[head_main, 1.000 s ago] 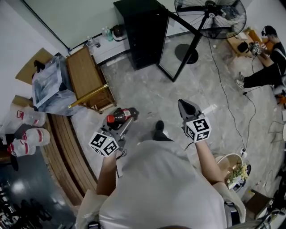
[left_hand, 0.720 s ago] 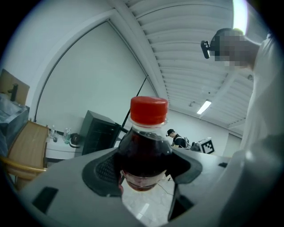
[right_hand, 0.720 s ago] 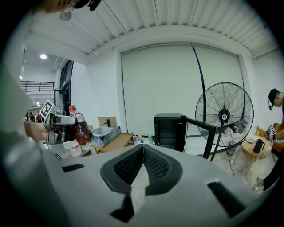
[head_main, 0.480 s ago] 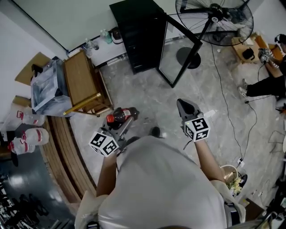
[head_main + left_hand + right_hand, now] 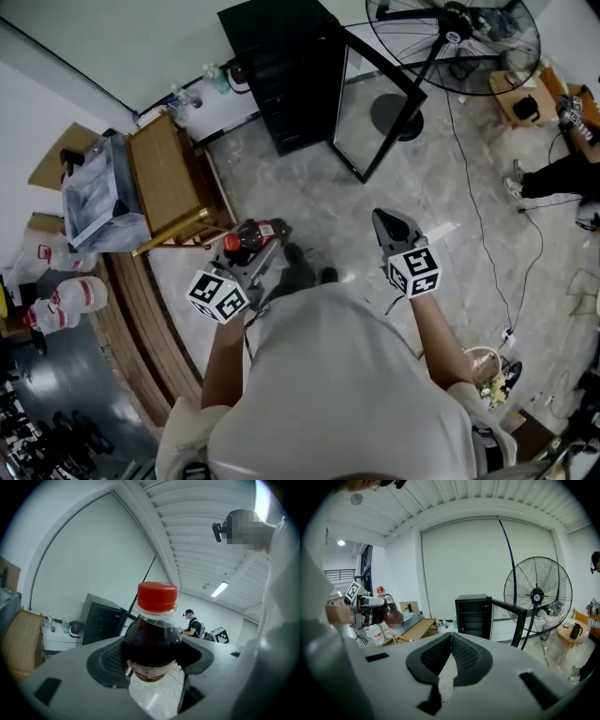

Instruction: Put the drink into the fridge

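Grey stone floor [image 5: 309,202], open workshop room, person standing mid-floor.

Left tool [image 5: 257,253]: clamped on the drink bottle [image 5: 251,236]. Left gripper view shows both pads biting the dark body just below the red cap [image 5: 157,596]. In the right gripper view the bottle reads roughly upright, cap on top.

Right tool [image 5: 394,229]: pads pressed together, nothing between them. It sits at 3 o'clock of the left tool, well apart.

Outward:
- fridge [image 5: 281,66], black cabinet, at 12 o'clock of the person
- fridge door [image 5: 373,108] swung open, pointing toward 1 o'clock
- interior too dark to read the shelves
- fan [image 5: 455,33] at 1 o'clock, its stand just beside the door
- wooden tabletop [image 5: 159,173] at 10 o'clock
- water jugs [image 5: 70,295] at 9 o'clock

Status, my read:
- done: drink picked and secured; door already open
- left: bottle is well apart from the fridge with open floor between. Carry it to 12 o'clock, pass it through the door opening, seat it on a shelf, release.
- the free right tool would likely take the door afterwards

Call it roughly a third through.

Watch the fan stand and the cable [image 5: 469,187] on the floor at 2 o'clock near the approach.
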Action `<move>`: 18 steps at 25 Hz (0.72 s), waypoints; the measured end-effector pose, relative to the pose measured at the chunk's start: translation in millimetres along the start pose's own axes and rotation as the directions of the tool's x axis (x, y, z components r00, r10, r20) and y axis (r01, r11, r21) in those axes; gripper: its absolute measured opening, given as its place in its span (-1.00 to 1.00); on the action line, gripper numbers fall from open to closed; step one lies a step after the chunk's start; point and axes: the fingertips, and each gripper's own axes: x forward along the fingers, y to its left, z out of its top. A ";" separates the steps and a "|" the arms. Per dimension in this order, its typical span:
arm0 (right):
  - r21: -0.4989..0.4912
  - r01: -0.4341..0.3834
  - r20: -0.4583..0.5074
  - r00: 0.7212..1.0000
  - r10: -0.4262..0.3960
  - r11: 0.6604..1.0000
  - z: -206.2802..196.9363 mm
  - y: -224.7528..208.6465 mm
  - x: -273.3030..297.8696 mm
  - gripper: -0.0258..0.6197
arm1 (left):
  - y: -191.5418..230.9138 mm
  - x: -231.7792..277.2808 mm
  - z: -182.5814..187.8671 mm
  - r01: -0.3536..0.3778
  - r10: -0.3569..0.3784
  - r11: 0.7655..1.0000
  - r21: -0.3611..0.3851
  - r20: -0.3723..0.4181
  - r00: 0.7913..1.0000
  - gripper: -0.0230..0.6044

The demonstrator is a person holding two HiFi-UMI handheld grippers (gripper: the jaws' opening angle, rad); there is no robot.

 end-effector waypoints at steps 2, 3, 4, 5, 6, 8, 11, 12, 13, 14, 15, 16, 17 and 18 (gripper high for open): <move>0.003 0.012 -0.007 1.000 -0.012 1.000 3.2 -6.0 10.7 -0.92 | 13.5 11.7 4.5 0.007 -0.007 1.000 0.006 -0.013 1.000 0.01; 0.006 0.019 -0.012 1.000 -0.019 1.000 5.0 -10.0 16.5 -0.92 | 20.7 18.4 6.9 0.011 -0.010 1.000 0.008 -0.018 1.000 0.02; 0.009 0.028 -0.017 0.999 -0.028 1.000 6.6 -14.7 22.6 -0.92 | 27.9 25.4 9.3 0.015 -0.015 1.000 0.007 -0.022 1.000 0.02; 0.013 0.038 -0.023 0.999 -0.037 0.999 8.2 -19.5 28.9 -0.92 | 35.2 32.6 11.6 0.022 -0.022 1.000 0.003 -0.026 0.999 0.02; 0.017 0.048 -0.029 0.998 -0.047 0.999 10.0 -24.2 35.4 -0.92 | 42.7 39.7 13.9 0.031 -0.031 1.000 -0.002 -0.030 0.999 0.02; 0.023 0.066 -0.039 0.997 -0.065 0.998 14.7 -32.0 49.9 -0.92 | 59.7 53.4 18.2 0.047 -0.047 0.999 -0.007 -0.038 0.998 0.02; 0.024 0.087 -0.055 0.995 -0.085 0.996 22.0 -39.2 77.1 -0.92 | 90.5 71.8 24.0 0.062 -0.063 0.998 -0.017 -0.047 0.997 0.01; 0.025 0.093 -0.061 0.994 -0.091 0.995 24.3 -41.3 86.7 -0.92 | 100.3 77.4 26.1 0.066 -0.067 0.998 -0.021 -0.054 0.996 0.02; 0.027 0.100 -0.066 0.993 -0.098 0.995 26.9 -43.7 96.5 -0.92 | 109.3 83.4 28.6 0.069 -0.070 0.997 -0.020 -0.065 0.995 0.02; 0.029 0.106 -0.071 0.992 -0.104 0.994 29.7 -46.6 106.4 -0.92 | 118.2 89.8 30.6 0.073 -0.073 0.997 -0.013 -0.075 0.994 0.02; 0.031 0.113 -0.074 0.991 -0.110 0.993 32.7 -49.5 116.2 -0.92 | 127.3 96.1 31.0 0.079 -0.079 0.997 0.000 -0.083 0.993 0.02; 0.032 0.118 -0.076 0.990 -0.115 0.993 35.4 -52.1 125.7 -0.92 | 136.4 102.3 30.3 0.087 -0.085 0.996 0.014 -0.089 0.992 0.02; 0.033 0.123 -0.077 0.990 -0.120 0.992 37.7 -54.3 134.7 -0.92 | 144.8 107.9 29.6 0.094 -0.092 0.995 0.023 -0.096 0.991 0.01; 0.033 0.127 -0.078 0.989 -0.124 0.991 39.4 -55.8 143.1 -0.92 | 152.6 112.7 29.2 0.101 -0.098 0.995 0.027 -0.101 0.990 0.02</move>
